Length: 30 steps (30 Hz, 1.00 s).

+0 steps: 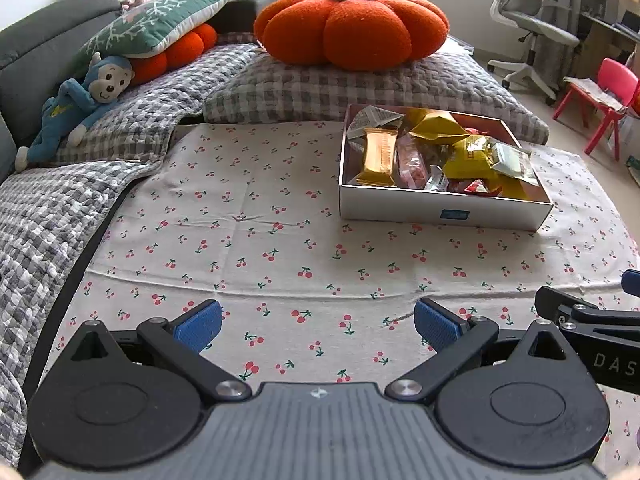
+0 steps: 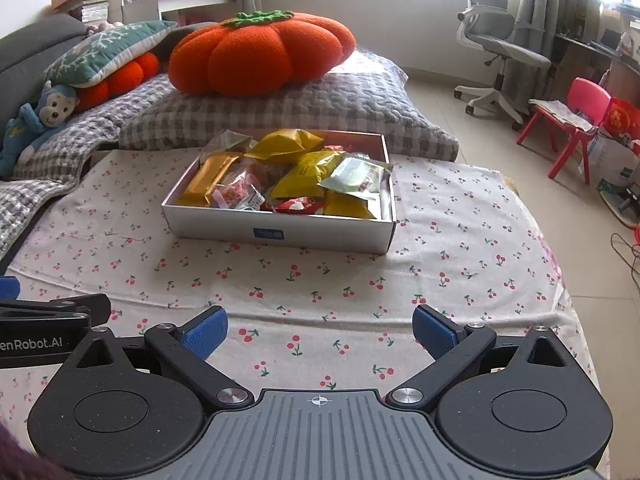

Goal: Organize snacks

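Observation:
A white cardboard box (image 1: pixel 440 208) stands on the cherry-print cloth (image 1: pixel 260 240), holding several wrapped snacks: a gold bar (image 1: pixel 378 156), yellow bags (image 1: pixel 468 156), a pale green packet (image 1: pixel 514 160) and pink packets. The box (image 2: pixel 280 234) also shows in the right wrist view, with the gold bar (image 2: pixel 208 178) at its left. My left gripper (image 1: pixel 318 326) is open and empty, low over the cloth, well short of the box. My right gripper (image 2: pixel 320 328) is open and empty, beside the left one.
A big orange pumpkin cushion (image 1: pixel 352 28) lies on a grey checked pillow (image 1: pixel 360 88) behind the box. A blue monkey plush (image 1: pixel 76 104) and a green snowflake pillow (image 1: pixel 152 24) lie at the left. An office chair (image 2: pixel 496 40) and red child's chair (image 2: pixel 568 124) stand on the floor at the right.

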Each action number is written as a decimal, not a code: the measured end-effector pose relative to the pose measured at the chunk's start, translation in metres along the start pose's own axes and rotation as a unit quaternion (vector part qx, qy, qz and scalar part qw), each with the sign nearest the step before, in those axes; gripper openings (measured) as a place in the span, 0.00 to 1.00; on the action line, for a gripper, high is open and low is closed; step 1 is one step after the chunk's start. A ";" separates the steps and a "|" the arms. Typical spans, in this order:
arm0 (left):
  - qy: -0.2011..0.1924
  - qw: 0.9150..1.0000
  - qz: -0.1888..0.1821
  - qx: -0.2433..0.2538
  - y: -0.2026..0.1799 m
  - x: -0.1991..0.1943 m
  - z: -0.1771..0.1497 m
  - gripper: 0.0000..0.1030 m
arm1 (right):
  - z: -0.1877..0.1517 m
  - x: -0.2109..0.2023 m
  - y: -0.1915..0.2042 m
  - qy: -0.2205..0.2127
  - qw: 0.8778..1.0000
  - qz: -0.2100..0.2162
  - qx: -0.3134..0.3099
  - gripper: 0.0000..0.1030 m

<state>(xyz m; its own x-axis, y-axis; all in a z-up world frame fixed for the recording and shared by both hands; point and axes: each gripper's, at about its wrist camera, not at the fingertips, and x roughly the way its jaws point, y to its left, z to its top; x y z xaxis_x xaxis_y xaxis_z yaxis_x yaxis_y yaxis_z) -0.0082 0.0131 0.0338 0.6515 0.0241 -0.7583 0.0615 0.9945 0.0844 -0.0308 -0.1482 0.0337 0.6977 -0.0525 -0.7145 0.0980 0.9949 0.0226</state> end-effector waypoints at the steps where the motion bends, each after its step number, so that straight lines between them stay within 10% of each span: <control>1: 0.000 1.000 0.000 -0.001 0.000 0.000 0.000 1.00 | 0.000 0.000 0.000 0.000 1.000 0.000 0.000 0.97; 30: -0.002 1.000 0.003 -0.005 0.003 -0.001 0.001 1.00 | 0.000 -0.002 -0.002 0.002 1.000 0.002 0.002 0.97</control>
<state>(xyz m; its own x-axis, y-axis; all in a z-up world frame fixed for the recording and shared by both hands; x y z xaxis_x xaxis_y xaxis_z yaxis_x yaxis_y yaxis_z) -0.0076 0.0162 0.0356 0.6543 0.0295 -0.7556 0.0497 0.9954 0.0818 -0.0322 -0.1504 0.0347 0.6953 -0.0474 -0.7172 0.0978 0.9948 0.0291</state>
